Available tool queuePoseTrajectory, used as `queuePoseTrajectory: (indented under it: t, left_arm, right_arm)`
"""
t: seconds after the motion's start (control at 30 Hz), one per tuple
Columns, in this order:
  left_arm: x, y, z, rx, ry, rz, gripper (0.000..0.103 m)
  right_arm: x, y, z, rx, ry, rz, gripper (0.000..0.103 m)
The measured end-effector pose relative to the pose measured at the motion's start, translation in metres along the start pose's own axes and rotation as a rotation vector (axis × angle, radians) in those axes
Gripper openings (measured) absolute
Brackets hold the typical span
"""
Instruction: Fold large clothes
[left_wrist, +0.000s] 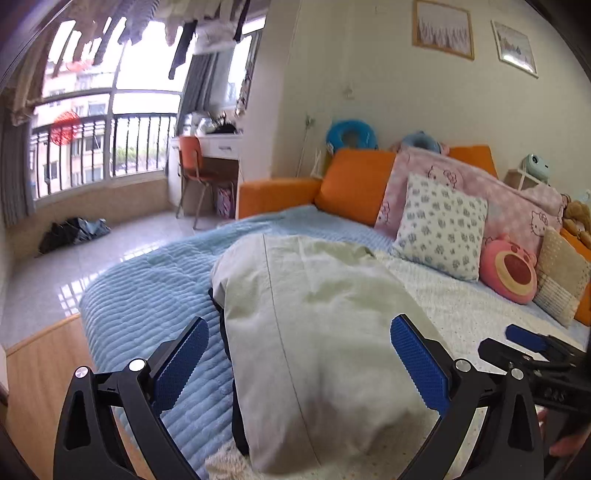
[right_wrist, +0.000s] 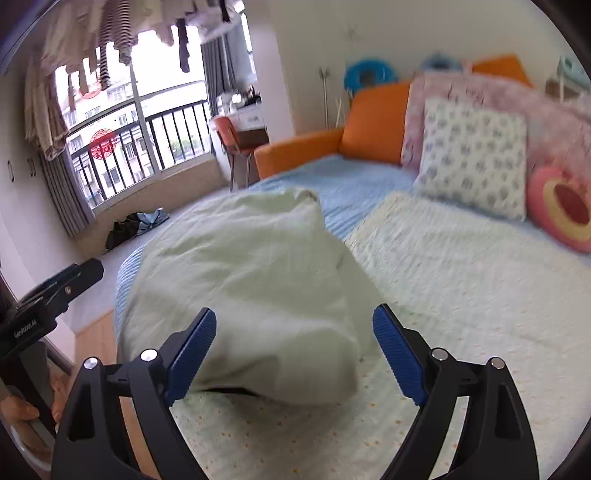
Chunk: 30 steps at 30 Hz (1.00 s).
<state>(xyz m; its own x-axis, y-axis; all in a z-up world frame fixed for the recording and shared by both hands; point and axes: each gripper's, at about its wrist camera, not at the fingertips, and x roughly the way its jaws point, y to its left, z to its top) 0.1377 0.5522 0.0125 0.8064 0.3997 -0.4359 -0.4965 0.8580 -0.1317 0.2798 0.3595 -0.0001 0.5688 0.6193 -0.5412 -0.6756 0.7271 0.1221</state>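
Observation:
A pale green garment lies folded in a long bundle on the bed, with dark fabric showing under its left edge. It also shows in the right wrist view. My left gripper is open, its blue pads on either side of the bundle's near end, just above it. My right gripper is open and empty over the bundle's near right corner. The right gripper shows at the right edge of the left wrist view. The left gripper shows at the left edge of the right wrist view.
The bed has a blue ribbed blanket and a pale dotted sheet. Pillows and an orange headboard cushion line the far side. A wooden bed edge is at the near left. A desk and chair stand by the window.

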Motion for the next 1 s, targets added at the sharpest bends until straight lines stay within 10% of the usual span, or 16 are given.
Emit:
queuePoseTrajectory:
  t: [1.0]
  left_arm:
    - [-0.062,-0.01,-0.052,-0.027,-0.083,0.105,0.1]
  right_arm:
    - [-0.053,0.055,-0.075,-0.14,-0.173,-0.021,0.093]
